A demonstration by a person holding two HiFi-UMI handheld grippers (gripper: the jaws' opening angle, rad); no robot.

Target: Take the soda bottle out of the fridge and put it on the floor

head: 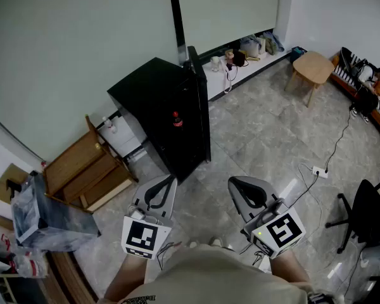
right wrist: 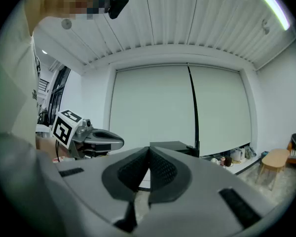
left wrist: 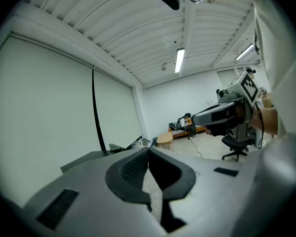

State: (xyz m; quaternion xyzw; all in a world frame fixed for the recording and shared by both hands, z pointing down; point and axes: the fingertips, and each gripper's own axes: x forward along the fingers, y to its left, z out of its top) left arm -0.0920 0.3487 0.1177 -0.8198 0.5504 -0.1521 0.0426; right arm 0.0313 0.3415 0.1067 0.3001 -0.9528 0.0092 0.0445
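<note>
Side by side, the left tool (head: 170, 181) and right tool (head: 234, 183) are both clenched and empty above the tiled floor (head: 266, 138). Beyond them, well apart, the soda bottle (head: 177, 120) stands inside the open black fridge (head: 152, 100).

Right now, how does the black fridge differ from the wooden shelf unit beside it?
The fridge is black and upright; the wooden shelf unit is brown and looks tipped over. The fridge stands open with a soda bottle inside; the wooden shelf unit looks empty. Both are on the floor by the blinds.
</note>
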